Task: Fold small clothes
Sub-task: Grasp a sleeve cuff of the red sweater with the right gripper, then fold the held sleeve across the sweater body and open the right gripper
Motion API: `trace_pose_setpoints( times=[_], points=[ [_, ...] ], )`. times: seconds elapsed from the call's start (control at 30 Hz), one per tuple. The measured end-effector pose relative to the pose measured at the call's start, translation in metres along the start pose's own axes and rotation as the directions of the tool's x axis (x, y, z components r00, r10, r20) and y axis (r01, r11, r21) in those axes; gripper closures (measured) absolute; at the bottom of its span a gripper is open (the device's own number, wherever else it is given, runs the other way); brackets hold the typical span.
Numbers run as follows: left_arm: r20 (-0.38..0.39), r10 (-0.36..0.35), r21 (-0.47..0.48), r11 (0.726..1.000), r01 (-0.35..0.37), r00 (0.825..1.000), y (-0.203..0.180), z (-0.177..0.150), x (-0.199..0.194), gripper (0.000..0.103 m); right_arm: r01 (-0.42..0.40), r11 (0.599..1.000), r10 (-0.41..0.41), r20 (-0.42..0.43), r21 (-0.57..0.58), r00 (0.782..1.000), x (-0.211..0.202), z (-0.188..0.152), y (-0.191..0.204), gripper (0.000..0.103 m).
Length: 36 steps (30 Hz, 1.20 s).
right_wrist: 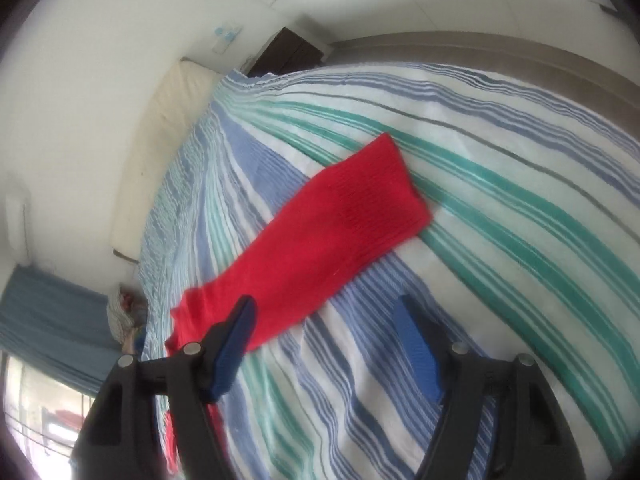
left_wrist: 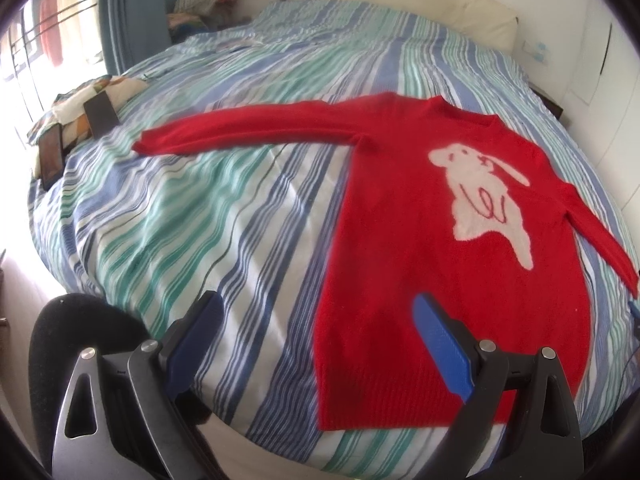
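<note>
Looking along my left hand-held gripper, the largest thing before me is the bed point(left_wrist: 224, 216), covered by a sheet striped in blue, green and white. On it the red sweater point(left_wrist: 408, 264) lies flat and face up, a white rabbit figure point(left_wrist: 486, 196) on its chest. Its hem is the part nearest me, at the near edge of the bed, and its neckline points toward the cream headboard point(left_wrist: 452, 8). One sleeve point(left_wrist: 248, 130) stretches straight out to the left across the stripes; the other runs off to the right edge of this view. In the right wrist view that other sleeve point(right_wrist: 320, 240) lies flat on the sheet, its ribbed cuff point(right_wrist: 384, 196) at the far end.

A blue curtain point(left_wrist: 132, 12) hangs at the far left by the window, and a patchwork cushion point(left_wrist: 100, 96) sits at the bed's left edge with two dark flat objects (phones or tablets, I cannot tell which) leaning against it.

My left hand-held gripper point(left_wrist: 316, 344) hovers above the sweater's hem, spread wide and grasping nothing. My right hand-held gripper point(right_wrist: 324, 344) is likewise released, its blue pads point(right_wrist: 420, 356) well apart, above the sheet just beside the sleeve, one pad overlapping the red cloth in view.
</note>
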<state>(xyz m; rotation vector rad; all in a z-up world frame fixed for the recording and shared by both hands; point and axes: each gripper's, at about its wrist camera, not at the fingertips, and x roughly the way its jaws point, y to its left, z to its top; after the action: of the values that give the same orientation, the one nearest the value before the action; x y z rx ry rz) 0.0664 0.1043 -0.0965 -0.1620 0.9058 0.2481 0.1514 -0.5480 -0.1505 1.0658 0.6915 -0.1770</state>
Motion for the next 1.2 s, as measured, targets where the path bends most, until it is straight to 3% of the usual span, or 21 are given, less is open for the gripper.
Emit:
trace_pose_setpoints(
  times=[0.07,0.17,0.3,0.37,0.43,0.5,0.6,0.73,0.8,0.87,0.93,1.0,1.07,1.2],
  points=[
    [-0.003,0.011,0.007,1.0,-0.011,1.0,-0.001,-0.001,0.002,0.007,-0.03,0.995,0.027,0.037,0.09,0.999,0.012,0.01,-0.011,0.034],
    [-0.008,0.023,0.007,1.0,-0.023,1.0,0.0,-0.003,0.006,0.007,-0.023,0.99,0.011,0.084,0.139,0.996,0.024,0.021,-0.014,0.044],
    [-0.03,0.025,-0.008,1.0,-0.025,0.999,0.003,-0.004,0.012,0.007,0.042,0.987,-0.051,0.054,0.153,0.997,0.037,0.032,-0.013,0.099],
    [-0.018,0.022,-0.013,1.0,-0.022,1.0,0.006,-0.004,0.01,0.007,0.073,0.993,-0.081,0.078,0.094,0.994,0.028,0.038,0.006,0.099],
    [-0.016,0.016,-0.02,1.0,-0.016,1.0,0.008,-0.004,0.011,0.007,0.097,0.993,-0.088,0.119,-0.07,0.989,0.013,0.042,0.052,0.099],
    [-0.032,-0.003,-0.041,0.999,0.002,0.999,0.012,-0.004,0.015,0.007,0.095,0.961,-0.059,0.142,-0.261,0.988,0.001,0.036,0.115,0.099],
    [-0.04,-0.025,-0.072,0.997,0.022,0.999,0.017,-0.002,0.017,0.007,0.005,0.861,0.054,0.101,-0.509,0.993,-0.003,0.003,0.222,0.099],
    [-0.011,-0.018,-0.096,0.995,0.017,1.0,0.026,0.001,0.011,0.007,-0.18,0.688,0.179,-0.076,-0.703,0.981,0.022,-0.074,0.351,0.099],
    [-0.014,-0.01,-0.109,0.994,0.009,1.0,0.032,0.001,0.012,0.007,-0.24,0.614,0.187,-0.157,-0.752,0.97,0.047,-0.127,0.396,0.098],
    [-0.026,-0.012,-0.13,0.992,0.008,1.0,0.038,0.002,0.015,0.007,-0.286,0.569,0.162,-0.237,-0.771,0.958,0.081,-0.176,0.426,0.093],
    [-0.027,-0.013,-0.146,0.989,0.009,1.0,0.042,0.002,0.015,0.007,-0.384,0.566,0.117,-0.39,-0.73,0.913,0.117,-0.216,0.435,0.046],
    [-0.02,-0.01,-0.149,0.989,0.007,1.0,0.044,0.002,0.014,0.007,-0.431,0.575,0.127,-0.445,-0.696,0.887,0.126,-0.24,0.43,0.044],
    [-0.021,-0.015,-0.15,0.989,0.011,1.0,0.044,0.002,0.015,0.007,-0.435,0.563,0.121,-0.45,-0.703,0.885,0.122,-0.251,0.416,0.043],
    [-0.035,-0.031,-0.138,0.99,0.026,0.999,0.038,0.003,0.019,0.007,-0.339,0.548,0.04,-0.38,-0.765,0.924,0.106,-0.233,0.369,0.039]
  ],
)
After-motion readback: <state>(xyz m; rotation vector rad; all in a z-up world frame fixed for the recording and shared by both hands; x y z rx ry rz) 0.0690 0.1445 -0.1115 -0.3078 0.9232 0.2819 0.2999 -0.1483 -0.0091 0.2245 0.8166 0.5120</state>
